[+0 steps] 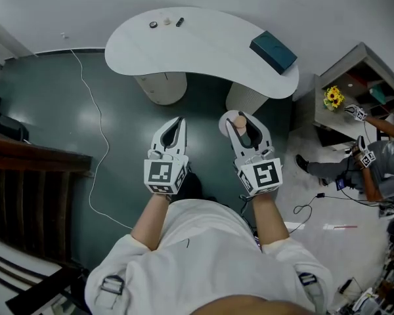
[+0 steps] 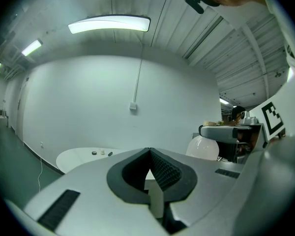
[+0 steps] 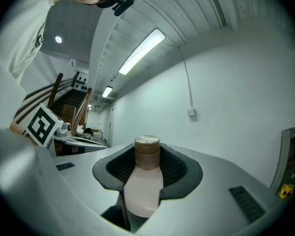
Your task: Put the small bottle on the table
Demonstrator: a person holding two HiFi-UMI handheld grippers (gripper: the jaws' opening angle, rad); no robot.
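The small bottle is pale pink with a tan cap. It stands upright between the jaws of my right gripper, which is shut on it. In the right gripper view the small bottle fills the gap between the dark pads, and its cap rises above them. My left gripper hangs beside it, shut with nothing in it. In the left gripper view, the left gripper has its pads meeting. Both grippers are held over the dark floor, short of the white curved table.
On the table lie a teal box at the right end and a few small items at the far left. A white cable runs over the floor. Dark wooden furniture stands left. A shelf with yellow flowers and another person are right.
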